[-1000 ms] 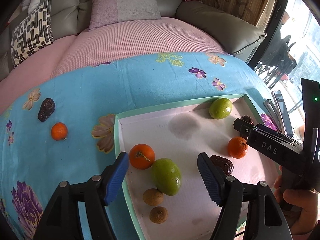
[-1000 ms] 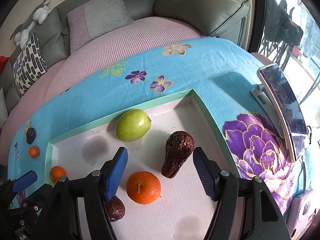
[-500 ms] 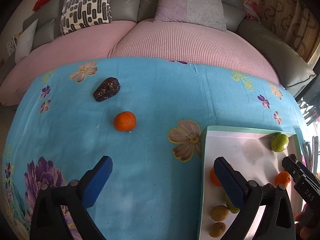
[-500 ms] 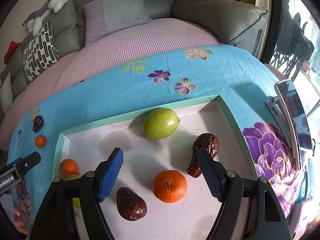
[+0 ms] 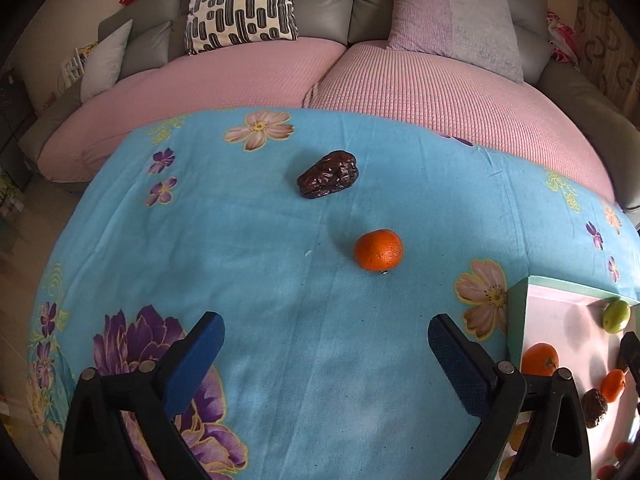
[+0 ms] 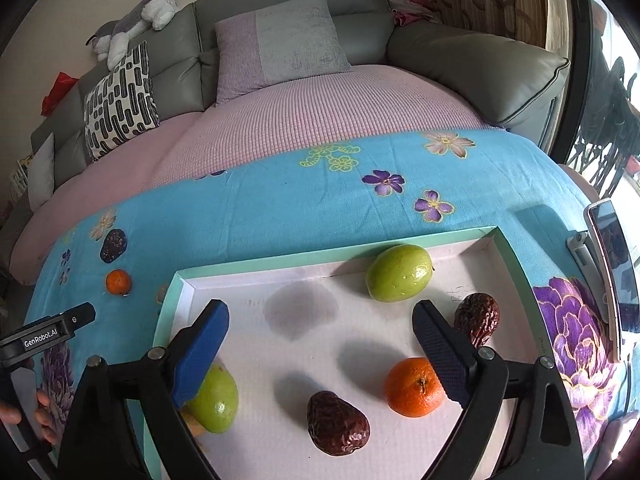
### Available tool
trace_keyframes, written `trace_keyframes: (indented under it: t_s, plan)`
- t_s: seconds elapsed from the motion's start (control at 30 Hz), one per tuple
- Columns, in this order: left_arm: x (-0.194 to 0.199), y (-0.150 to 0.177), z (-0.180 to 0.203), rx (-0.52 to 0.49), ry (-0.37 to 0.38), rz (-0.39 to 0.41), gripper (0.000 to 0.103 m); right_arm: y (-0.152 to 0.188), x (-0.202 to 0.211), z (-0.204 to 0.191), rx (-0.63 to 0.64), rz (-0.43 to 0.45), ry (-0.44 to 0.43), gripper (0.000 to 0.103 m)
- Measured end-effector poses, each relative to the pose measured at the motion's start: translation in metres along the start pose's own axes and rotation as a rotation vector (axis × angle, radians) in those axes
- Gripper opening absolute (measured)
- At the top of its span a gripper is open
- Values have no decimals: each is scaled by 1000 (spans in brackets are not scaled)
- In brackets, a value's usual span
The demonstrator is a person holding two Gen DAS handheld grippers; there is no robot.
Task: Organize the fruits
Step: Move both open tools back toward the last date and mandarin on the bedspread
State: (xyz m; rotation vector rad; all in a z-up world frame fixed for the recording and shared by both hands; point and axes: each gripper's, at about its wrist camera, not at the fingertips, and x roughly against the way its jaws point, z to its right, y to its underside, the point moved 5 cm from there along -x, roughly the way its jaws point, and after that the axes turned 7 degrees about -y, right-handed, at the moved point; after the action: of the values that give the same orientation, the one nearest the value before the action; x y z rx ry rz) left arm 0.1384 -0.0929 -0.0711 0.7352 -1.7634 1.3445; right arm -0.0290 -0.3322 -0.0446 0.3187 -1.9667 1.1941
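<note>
An orange tangerine (image 5: 378, 250) and a dark wrinkled date (image 5: 328, 174) lie loose on the blue flowered cloth, ahead of my open left gripper (image 5: 326, 356), which holds nothing. The same two fruits show small at far left in the right wrist view, tangerine (image 6: 118, 282) and date (image 6: 113, 245). The green-rimmed tray (image 6: 280, 262) holds a green fruit (image 6: 400, 279), a second green fruit (image 6: 216, 398), two dates (image 6: 478, 318) (image 6: 338, 424) and a tangerine (image 6: 414, 387). My right gripper (image 6: 320, 350) hangs open over the tray's middle, gripping nothing.
A phone on a stand (image 6: 610, 260) sits right of the tray. A pink-covered sofa (image 5: 360, 76) with cushions lies beyond the cloth. The left tool's body (image 6: 44, 334) and a hand (image 6: 44, 416) show at the right view's left edge.
My left gripper has swung left, off the tray, and now faces the loose tangerine and date. The right gripper has drawn back and left over the tray, both staying open.
</note>
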Motion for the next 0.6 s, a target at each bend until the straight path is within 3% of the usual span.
trace_keyframes:
  t_s: [0.37,0.6]
  plan:
    - [4,-12,-51,48,-117,66,103,10,-15,-64,108,-24,-119,94]
    - [4,-18,-81,131,-101,75,103,16,-17,-91,181,-21,-158,94]
